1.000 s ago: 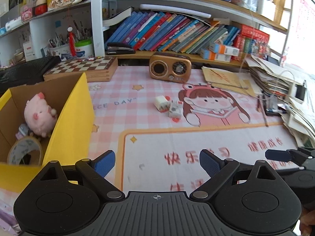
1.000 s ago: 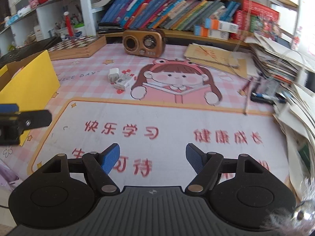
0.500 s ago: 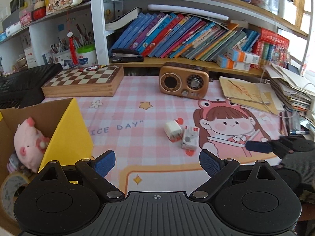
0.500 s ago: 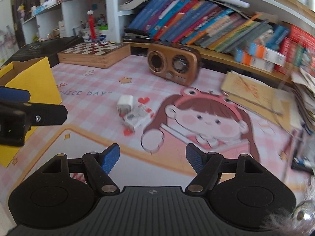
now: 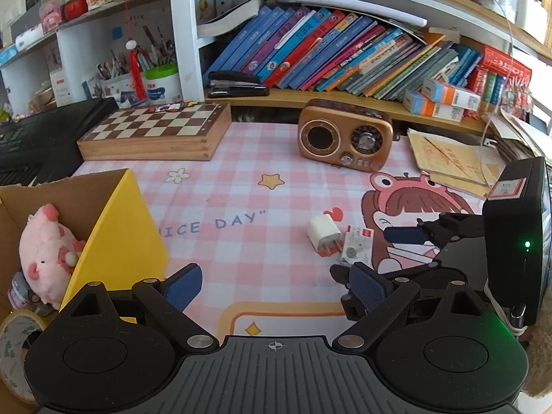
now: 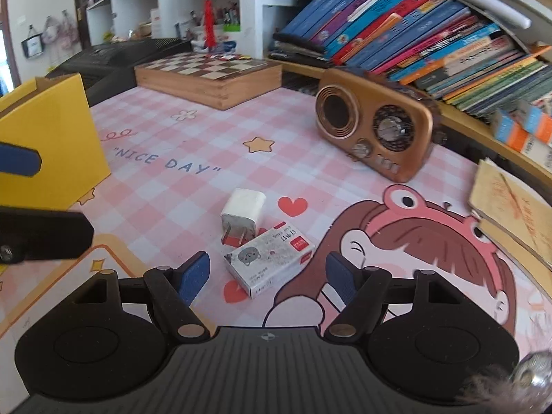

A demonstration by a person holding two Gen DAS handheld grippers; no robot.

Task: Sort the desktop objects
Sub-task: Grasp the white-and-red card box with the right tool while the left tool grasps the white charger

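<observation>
the right claw [image 6: 267, 272] hangs low over the desk [image 6: 193, 145] with its blue pads spread and nothing pinched; the small printed box [image 6: 270, 262] lies flat just ahead of the gap between them, not yet touched by either pad. the white charger plug [image 6: 241, 215] lies right behind that box, prongs toward the camera, the two touching or very nearly so. the left claw [image 5: 276, 286] is also spread wide and empty, held over the pink checked mat nearer the yellow cardboard box [image 5: 117, 227], well short of the two small items.

as for progress, the sorting looks partly done. seen from the left wrist, the yellow cardboard box at the left edge of the desk already holds a pink plush pig [image 5: 46, 252], a roll of tape [image 5: 15, 348] and something small and dark beneath the pig that is too hidden to name. still loose on the open mat are the printed box and the charger plug. the wooden radio [image 5: 345, 138], the chessboard case [image 5: 155, 131] and the paper stacks at the right sit toward the back and edges; whether they count as things to sort cannot be told from here.

my reading is that the right claw is lined up to take the printed box next, with the plug to follow, and that both probably belong in the yellow box. neither pickup has begun.
</observation>
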